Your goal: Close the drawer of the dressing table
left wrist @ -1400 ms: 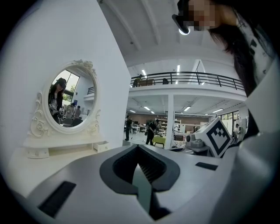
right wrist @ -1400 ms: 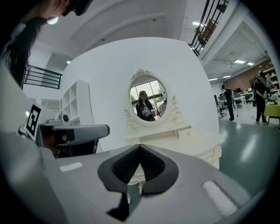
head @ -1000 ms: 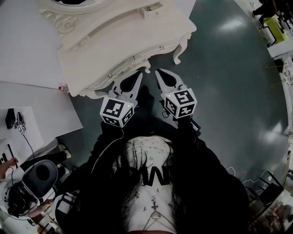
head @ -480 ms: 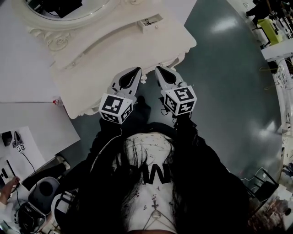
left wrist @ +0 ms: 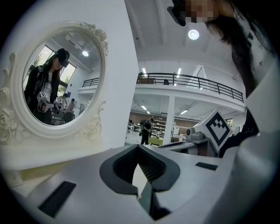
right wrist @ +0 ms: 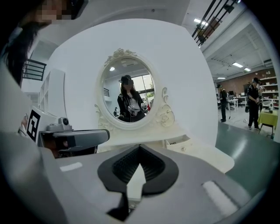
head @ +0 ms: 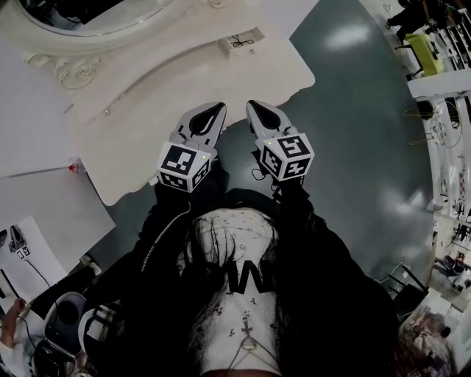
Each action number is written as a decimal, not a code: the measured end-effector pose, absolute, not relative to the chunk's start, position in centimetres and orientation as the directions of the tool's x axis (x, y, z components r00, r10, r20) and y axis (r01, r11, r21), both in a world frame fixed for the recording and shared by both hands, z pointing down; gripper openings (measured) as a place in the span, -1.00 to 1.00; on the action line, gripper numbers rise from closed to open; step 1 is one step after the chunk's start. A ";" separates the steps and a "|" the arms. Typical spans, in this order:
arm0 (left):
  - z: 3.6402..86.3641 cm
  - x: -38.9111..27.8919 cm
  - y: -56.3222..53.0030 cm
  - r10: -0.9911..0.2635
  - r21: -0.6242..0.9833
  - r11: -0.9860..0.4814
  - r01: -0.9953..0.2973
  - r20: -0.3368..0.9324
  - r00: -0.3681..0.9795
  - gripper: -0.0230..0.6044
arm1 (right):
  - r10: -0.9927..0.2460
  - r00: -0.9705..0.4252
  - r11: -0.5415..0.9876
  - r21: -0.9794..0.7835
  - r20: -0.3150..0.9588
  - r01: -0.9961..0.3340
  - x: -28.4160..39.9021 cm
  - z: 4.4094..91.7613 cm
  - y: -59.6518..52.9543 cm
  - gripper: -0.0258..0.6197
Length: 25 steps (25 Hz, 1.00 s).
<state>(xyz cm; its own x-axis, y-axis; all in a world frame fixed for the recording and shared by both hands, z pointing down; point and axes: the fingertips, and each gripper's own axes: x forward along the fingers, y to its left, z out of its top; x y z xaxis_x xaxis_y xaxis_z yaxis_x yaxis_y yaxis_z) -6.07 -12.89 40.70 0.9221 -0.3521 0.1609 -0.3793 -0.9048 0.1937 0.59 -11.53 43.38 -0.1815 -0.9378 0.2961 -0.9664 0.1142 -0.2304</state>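
The white dressing table [head: 243, 74] fills the top of the head view, with its oval mirror [head: 96, 15] at the upper left. A small drawer [head: 239, 42] on the tabletop stands slightly pulled out; the right gripper view shows its front and knob [right wrist: 181, 142] below the mirror [right wrist: 127, 94]. My left gripper [head: 213, 110] and right gripper [head: 254, 107] are side by side over the table's front edge, both shut and empty. In the left gripper view the shut tips [left wrist: 139, 146] point past the mirror [left wrist: 52, 83]. The right gripper's tips [right wrist: 140, 148] point at the tabletop, left of the small drawer.
Grey-green floor [head: 360, 132] spreads to the right of the table. White boards [head: 44, 199] lie to the left. A yellow-green table [head: 423, 48] and racks stand at the far right. A person's hand and gear [head: 15, 316] show at the lower left.
Both grippers have moved forward together, from in front of the table's legs to over its front edge. The table has slid down and left in the head view.
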 end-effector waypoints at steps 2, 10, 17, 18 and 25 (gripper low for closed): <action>40.9 -6.0 -13.8 -0.351 0.199 -0.903 -0.380 0.164 0.922 -0.93 | -0.937 -0.176 0.108 -0.229 0.303 -0.967 0.9 43.5 -12.4 -0.90; 41.4 -5.9 -15.5 -0.354 0.194 -0.902 -0.386 0.177 0.918 -0.93 | -0.940 -0.157 0.084 -0.242 0.301 -0.967 1.7 44.2 -13.6 -0.90; 41.4 -3.6 -16.5 -0.346 0.196 -0.905 -0.377 0.177 0.922 -0.93 | -0.937 -0.156 0.076 -0.253 0.313 -0.965 3.7 45.0 -14.4 -0.90; 41.4 -3.2 -16.8 -0.349 0.193 -0.904 -0.380 0.178 0.920 -0.93 | -0.936 -0.161 0.080 -0.255 0.312 -0.964 4.1 45.1 -14.7 -0.90; 41.5 -1.0 -19.9 -0.412 0.183 -0.876 -0.446 0.197 0.890 -0.93 | -0.923 -0.217 0.131 -0.271 0.317 -0.954 7.1 45.9 -18.8 -0.90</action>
